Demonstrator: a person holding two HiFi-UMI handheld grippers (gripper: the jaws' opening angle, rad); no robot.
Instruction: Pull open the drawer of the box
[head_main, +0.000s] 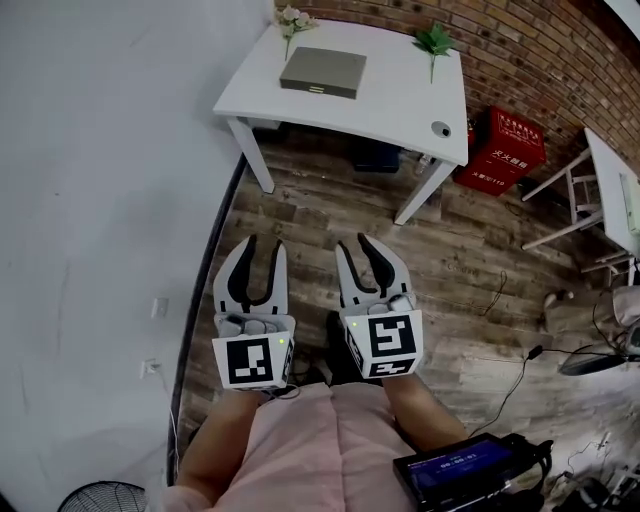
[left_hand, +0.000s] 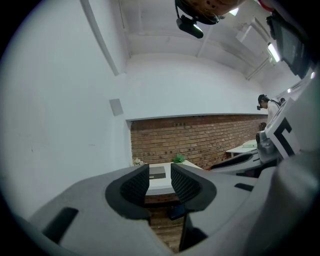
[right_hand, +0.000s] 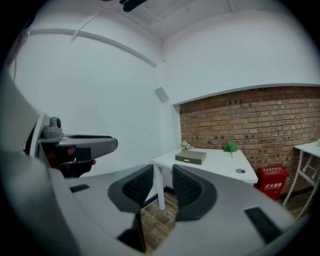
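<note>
Grey box (head_main: 322, 72) lies flat on the white bench (head_main: 400, 100), well ahead of both tools. No drawer stands out from the box and its contents are not visible. A white flower sprig (head_main: 292, 20) sits just behind the box on the wall side, and a green sprig (head_main: 434, 40) sits off toward its other side. Left tool (head_main: 264, 244) and right tool (head_main: 353, 245) are held side by side over the wood floor (head_main: 470, 250), well short of the box and pointing toward it, each with jaws spread and nothing between the pads.
</note>
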